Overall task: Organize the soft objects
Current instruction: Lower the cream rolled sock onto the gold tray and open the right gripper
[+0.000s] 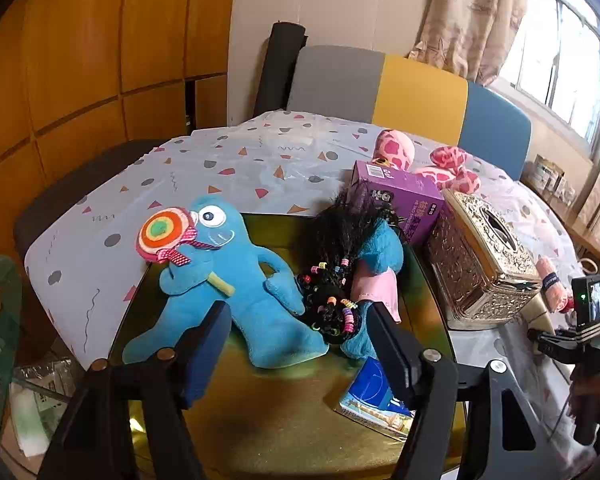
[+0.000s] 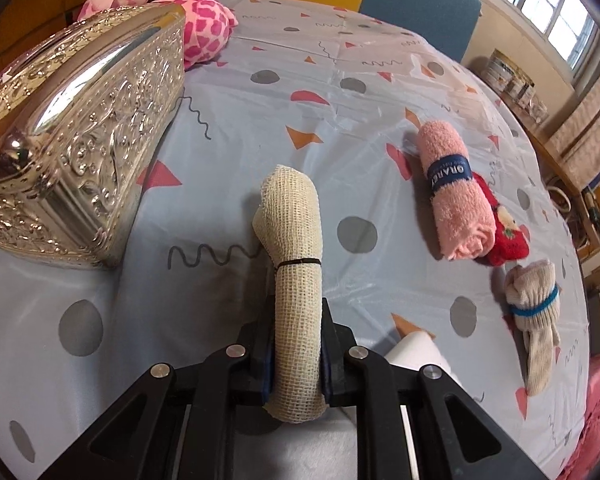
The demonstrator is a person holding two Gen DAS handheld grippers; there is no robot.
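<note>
Clamped between the pads of the right gripper (image 2: 298,364): a cream mesh roll (image 2: 296,280), bound by a thin black band, lifted just above the patterned tablecloth (image 2: 260,128) and pointing away over it. Taking the silver embossed box (image 2: 80,140) as landmark: roll to its right and nearer the camera; pink rolled towel (image 2: 454,196) well to the right of it, touching a red plush piece (image 2: 508,236); beige sock bundle (image 2: 534,300) with a blue band further right still, near the table edge. Behind the box, a pink spotted plush (image 2: 204,28).

In the left view, to the left of the same box: a gold-green tray (image 1: 268,420) holding two blue plush dolls, one with a lollipop (image 1: 228,280), one with black beaded hair (image 1: 364,272), lying side by side and touching. Left gripper (image 1: 296,344) hovering just over them, jaws apart, nothing between the pads. Purple carton (image 1: 400,200) behind the dolls, against the box.

Judged progress: about midway. Two dolls apparently placed in the tray; mesh roll in hand but not yet put down; towel, red piece, sock bundle and pink plush not yet gathered.
</note>
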